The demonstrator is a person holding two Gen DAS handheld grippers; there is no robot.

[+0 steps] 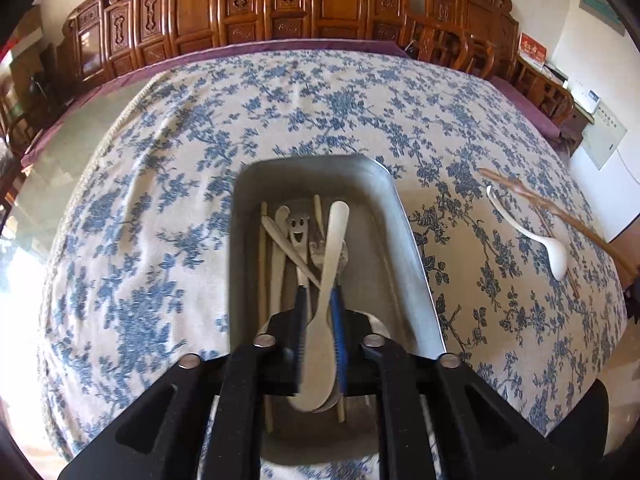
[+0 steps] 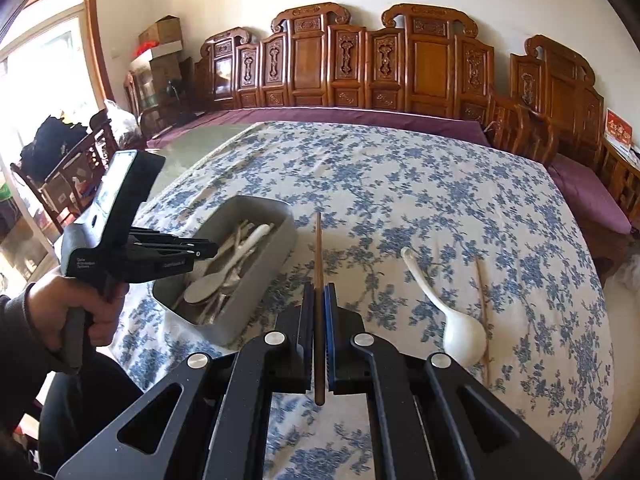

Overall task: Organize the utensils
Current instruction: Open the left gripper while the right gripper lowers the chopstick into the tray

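Note:
A grey metal tray (image 1: 404, 236) (image 2: 276, 248) holds several pale utensils, among them a smiley-face spoon (image 1: 298, 228). My left gripper (image 1: 318, 300) (image 2: 208, 250) is over the tray, shut on a cream spoon (image 1: 328, 280) whose handle points away from me. My right gripper (image 2: 319, 292) is shut on a brown chopstick (image 2: 318, 252) and holds it above the cloth, just right of the tray. A white ceramic spoon (image 2: 456, 320) (image 1: 532, 232) lies on the cloth to the right. A brown chopstick (image 2: 482, 300) (image 1: 560, 210) lies beside it.
The table carries a blue floral cloth (image 1: 320, 112) (image 2: 400, 184). Carved wooden chairs (image 1: 256, 4) (image 2: 360, 64) line the far edge. A purple cushion (image 2: 588, 192) sits on the right. Boxes and clutter (image 2: 160, 44) stand by the window at left.

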